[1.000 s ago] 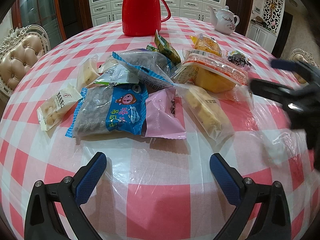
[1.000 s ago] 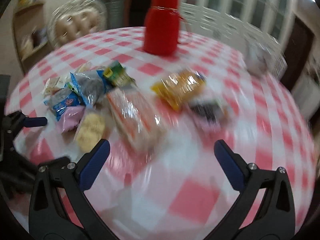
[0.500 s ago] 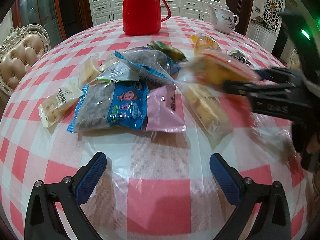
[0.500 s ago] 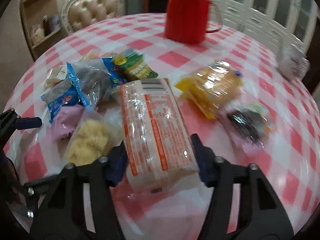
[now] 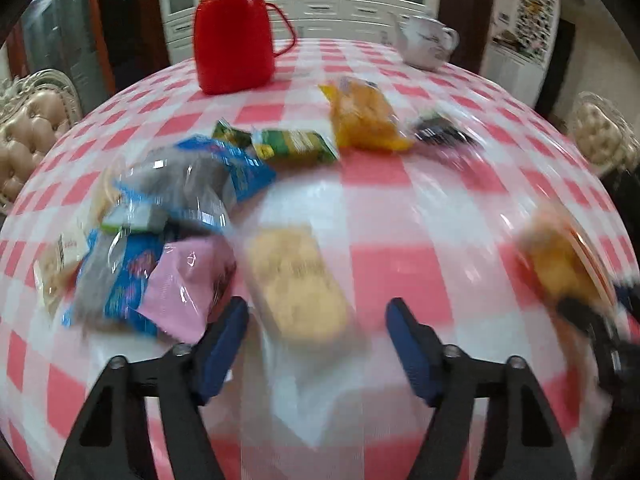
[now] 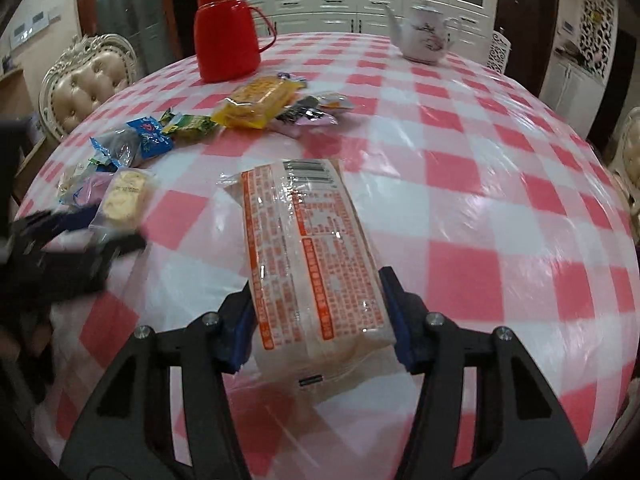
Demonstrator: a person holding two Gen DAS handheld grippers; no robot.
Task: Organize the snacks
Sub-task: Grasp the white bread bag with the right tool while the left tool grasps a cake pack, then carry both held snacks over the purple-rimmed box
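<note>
My right gripper [image 6: 320,320] is shut on a long clear packet with orange print [image 6: 312,252], held over the red-and-white checked table; the packet also shows at the right edge of the left wrist view [image 5: 560,264]. My left gripper [image 5: 318,344] is open, its fingers on either side of a pale yellow biscuit packet [image 5: 296,280] lying on the table. A pink packet [image 5: 184,284], blue packets [image 5: 120,280], a green packet [image 5: 296,144], a yellow bag [image 5: 368,120] and a dark packet [image 5: 440,132] lie around it.
A red thermos jug [image 5: 234,28] and a white teapot [image 5: 426,42] stand at the far side of the table. Padded chairs [image 6: 92,80] stand at the table's left and right. The table edge curves close below both grippers.
My right gripper has carried the orange-print packet away from the pile to the right. My left gripper has moved forward and narrowed around the pale yellow biscuit packet.
</note>
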